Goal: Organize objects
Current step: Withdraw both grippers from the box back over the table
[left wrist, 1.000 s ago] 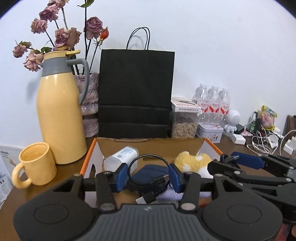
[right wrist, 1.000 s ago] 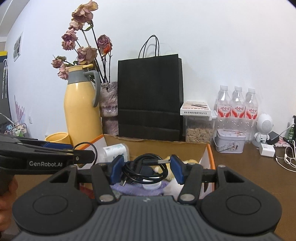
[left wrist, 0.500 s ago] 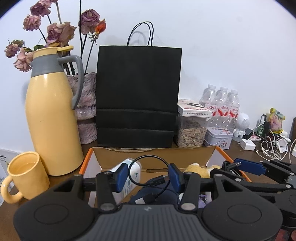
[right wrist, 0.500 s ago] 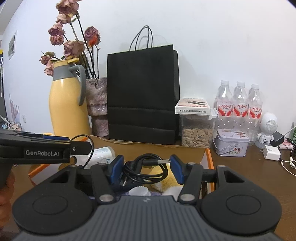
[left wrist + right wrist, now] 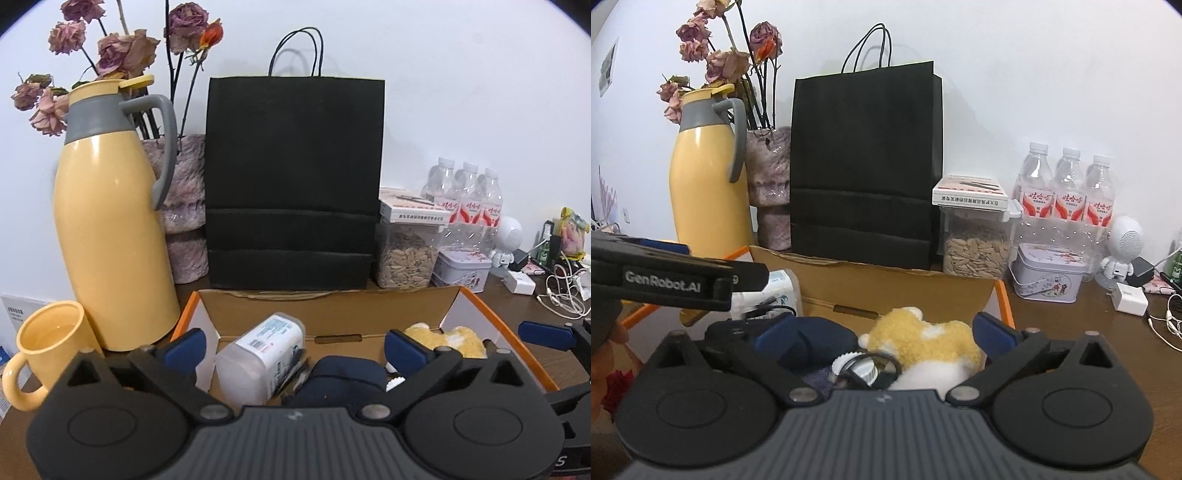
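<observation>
Over the cardboard box (image 5: pixel 328 301): left gripper (image 5: pixel 295 345) and right gripper (image 5: pixel 877 328) both opening, nothing pinched; inside the box, black cable (image 5: pixel 866 365) beside plush toy (image 5: pixel 923 339), white bottle (image 5: pixel 258 354)

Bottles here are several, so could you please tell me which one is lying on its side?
The white bottle in the cardboard box lies on its side; the three water bottles by the wall stand upright.
</observation>
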`<state>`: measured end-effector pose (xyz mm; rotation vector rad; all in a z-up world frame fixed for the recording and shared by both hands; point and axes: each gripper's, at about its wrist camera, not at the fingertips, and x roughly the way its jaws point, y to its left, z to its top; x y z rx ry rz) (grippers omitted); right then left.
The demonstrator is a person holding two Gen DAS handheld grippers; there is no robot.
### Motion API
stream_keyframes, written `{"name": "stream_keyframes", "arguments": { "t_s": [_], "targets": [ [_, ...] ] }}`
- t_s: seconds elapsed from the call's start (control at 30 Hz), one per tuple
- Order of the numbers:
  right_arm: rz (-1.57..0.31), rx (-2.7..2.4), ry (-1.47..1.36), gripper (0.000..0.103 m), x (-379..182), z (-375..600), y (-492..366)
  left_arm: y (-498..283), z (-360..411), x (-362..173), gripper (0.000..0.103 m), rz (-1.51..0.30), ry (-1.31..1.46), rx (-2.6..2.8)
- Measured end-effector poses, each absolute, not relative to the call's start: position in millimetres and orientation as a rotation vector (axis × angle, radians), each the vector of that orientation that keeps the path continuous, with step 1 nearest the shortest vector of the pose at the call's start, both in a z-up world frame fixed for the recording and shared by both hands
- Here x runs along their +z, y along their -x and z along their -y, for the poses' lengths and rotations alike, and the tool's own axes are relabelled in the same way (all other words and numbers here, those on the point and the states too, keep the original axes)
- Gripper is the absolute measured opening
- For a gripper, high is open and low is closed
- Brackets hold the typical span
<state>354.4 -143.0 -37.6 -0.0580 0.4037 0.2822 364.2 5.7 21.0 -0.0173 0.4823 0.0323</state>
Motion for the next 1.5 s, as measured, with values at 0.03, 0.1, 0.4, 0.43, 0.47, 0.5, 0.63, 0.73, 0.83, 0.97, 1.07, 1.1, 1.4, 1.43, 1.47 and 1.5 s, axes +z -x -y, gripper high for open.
{"name": "stream_keyframes", "arguments": {
  "t_s": [0.03, 0.1, 0.4, 0.43, 0.47, 0.5, 0.63, 0.73, 0.83, 0.97, 1.07, 1.1, 1.4, 1.43, 1.47, 1.5],
  "targets": [
    [-0.41, 0.283, 0.055, 0.103, -38, 143, -355, -365, -6, 20, 0.103, -0.488, 0.015, 0.033],
    [-0.42, 0.291, 0.045, 0.103, -39, 144, -355, -365, -5, 19, 0.103, -0.496, 0.011, 0.037],
    [-0.424, 0.298, 0.046, 0.103, -38, 143, -354, -365, -4, 18, 0.103, -0.5, 0.01, 0.039],
    [-0.424, 0.299, 0.047, 0.103, -38, 143, -354, -365, -4, 18, 0.103, -0.499, 0.009, 0.038],
    [-0.424, 0.3, 0.048, 0.103, -38, 143, -353, -365, -4, 18, 0.103, -0.498, 0.009, 0.038],
    [-0.424, 0.3, 0.049, 0.103, -38, 142, -353, -364, -4, 19, 0.103, -0.496, 0.009, 0.037],
    [-0.417, 0.302, 0.052, 0.103, -37, 142, -349, -359, -3, 21, 0.103, -0.49, 0.006, 0.035],
    [-0.409, 0.299, 0.055, 0.103, -35, 142, -346, -355, -2, 22, 0.103, -0.486, 0.004, 0.032],
    [-0.404, 0.298, 0.055, 0.103, -33, 142, -341, -349, -3, 23, 0.103, -0.483, 0.007, 0.033],
    [-0.4, 0.297, 0.055, 0.103, -32, 142, -333, -339, -3, 24, 0.103, -0.483, 0.012, 0.032],
    [-0.397, 0.298, 0.052, 0.103, -31, 143, -325, -334, -3, 24, 0.103, -0.483, 0.012, 0.03],
    [-0.396, 0.297, 0.051, 0.103, -31, 143, -323, -332, -3, 24, 0.103, -0.483, 0.013, 0.03],
    [-0.396, 0.3, 0.052, 0.103, -29, 140, -301, -304, -3, 23, 0.103, -0.479, 0.025, 0.042],
    [-0.397, 0.301, 0.052, 0.103, -29, 140, -297, -300, -3, 23, 0.103, -0.481, 0.025, 0.043],
    [-0.397, 0.303, 0.054, 0.103, -30, 139, -292, -296, -3, 23, 0.103, -0.482, 0.026, 0.043],
    [-0.399, 0.305, 0.056, 0.103, -30, 138, -287, -293, -5, 23, 0.103, -0.483, 0.028, 0.042]
  ]
}}
